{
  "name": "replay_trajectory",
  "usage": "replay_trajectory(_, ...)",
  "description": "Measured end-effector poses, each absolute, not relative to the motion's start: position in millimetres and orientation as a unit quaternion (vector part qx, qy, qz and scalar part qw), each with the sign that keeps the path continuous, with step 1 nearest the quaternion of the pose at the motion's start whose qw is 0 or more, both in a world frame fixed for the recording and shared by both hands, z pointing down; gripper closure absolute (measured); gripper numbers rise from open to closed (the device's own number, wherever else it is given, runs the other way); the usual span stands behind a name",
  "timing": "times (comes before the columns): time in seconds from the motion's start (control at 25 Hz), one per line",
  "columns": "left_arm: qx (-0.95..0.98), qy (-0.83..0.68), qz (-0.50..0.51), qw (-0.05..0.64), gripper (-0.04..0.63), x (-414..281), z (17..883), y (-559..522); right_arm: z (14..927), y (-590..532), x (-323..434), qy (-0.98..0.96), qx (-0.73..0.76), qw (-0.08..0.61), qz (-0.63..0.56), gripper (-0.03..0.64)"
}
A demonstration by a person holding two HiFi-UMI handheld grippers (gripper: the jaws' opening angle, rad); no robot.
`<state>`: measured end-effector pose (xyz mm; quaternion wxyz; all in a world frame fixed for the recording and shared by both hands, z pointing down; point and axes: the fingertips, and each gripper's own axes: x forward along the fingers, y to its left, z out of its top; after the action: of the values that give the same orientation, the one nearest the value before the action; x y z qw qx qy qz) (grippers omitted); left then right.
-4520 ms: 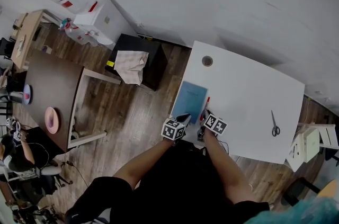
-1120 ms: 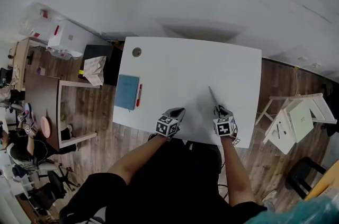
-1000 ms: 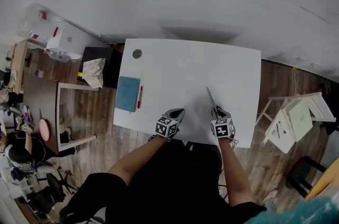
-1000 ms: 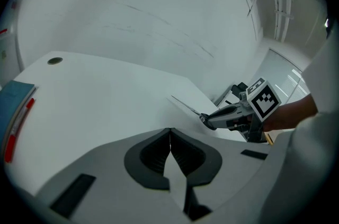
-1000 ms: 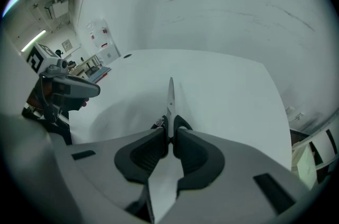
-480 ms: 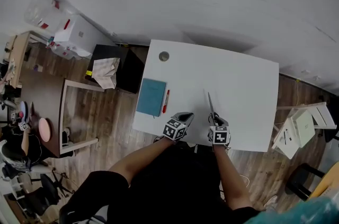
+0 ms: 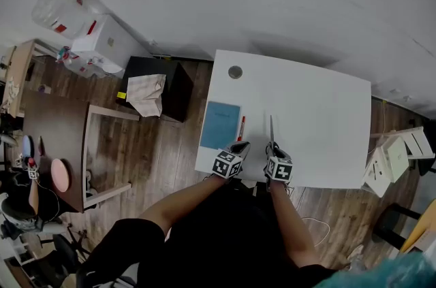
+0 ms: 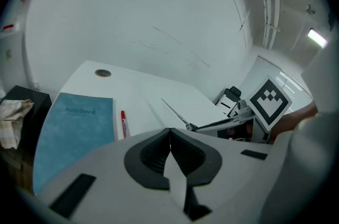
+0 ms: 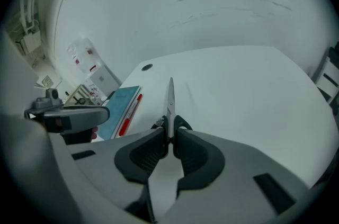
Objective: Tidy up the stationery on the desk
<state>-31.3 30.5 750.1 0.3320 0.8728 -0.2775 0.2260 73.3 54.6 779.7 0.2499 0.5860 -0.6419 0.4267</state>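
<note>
**A:** Where are the scissors now?

**B:** In the right gripper. Its jaws are clamped on the handle end, and the closed blades point away toward the far side of the desk. The left gripper view shows a thin shadow under the blades, so I judge them lifted off the top rather than resting on it.

**A:** And what is beside them?

**B:** Just to their left lies the red pen, running near to far. The blue notebook is next, just left of the pen, close to the desk's left edge. The two lie parallel, side by side.

**A:** What about the other gripper?

**B:** The left gripper has its jaws together with nothing between them. It hangs over the near edge, just near the pen and notebook.

**A:** Is anything else on the top?

**B:** I see only the round cable hole at the far left corner. The middle and right of the desk are bare. Off the desk to the left stands a black cabinet with a crumpled cloth on it.

**A:** So how far along is the tidying?

**B:** Near the end, I'd say. Notebook and pen look already lined up, and the scissors are the only loose item, which is in hand. What remains is to lay them down alongside the pen, in line with it, and open the jaws. I can't tell which exact spot is meant for them.
</note>
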Motion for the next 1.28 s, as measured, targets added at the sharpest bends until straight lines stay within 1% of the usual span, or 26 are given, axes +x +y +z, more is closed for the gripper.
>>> replay_trajectory(0.2,0.87,-0.286,0.216,0.339,0.581,-64.0,753.2,32.6,777.5,49.6,36.1,-0.62,0.602,0.228,0.449,0.526)
replay_trajectory(0.4,0.863,-0.29,0.197,0.363,0.581,-80.4,757.6,37.4,777.9,44.0,6.3,-0.627,0.596,0.235,0.444,0.526)
replay_trajectory(0.6,0.867,-0.289,0.198,0.355,0.581,-87.5,756.6,39.8,791.4,43.2,5.2,-0.599,0.617,0.228,0.457,0.526)
replay_trajectory(0.92,0.863,-0.298,0.204,0.353,0.581,-107.7,759.2,32.9,807.8,34.7,-4.6,-0.589,0.628,0.246,0.445,0.526)
replay_trajectory(1.28,0.856,-0.306,0.206,0.362,0.581,-106.5,763.5,28.0,817.7,36.3,-11.2,-0.589,0.619,0.245,0.458,0.526)
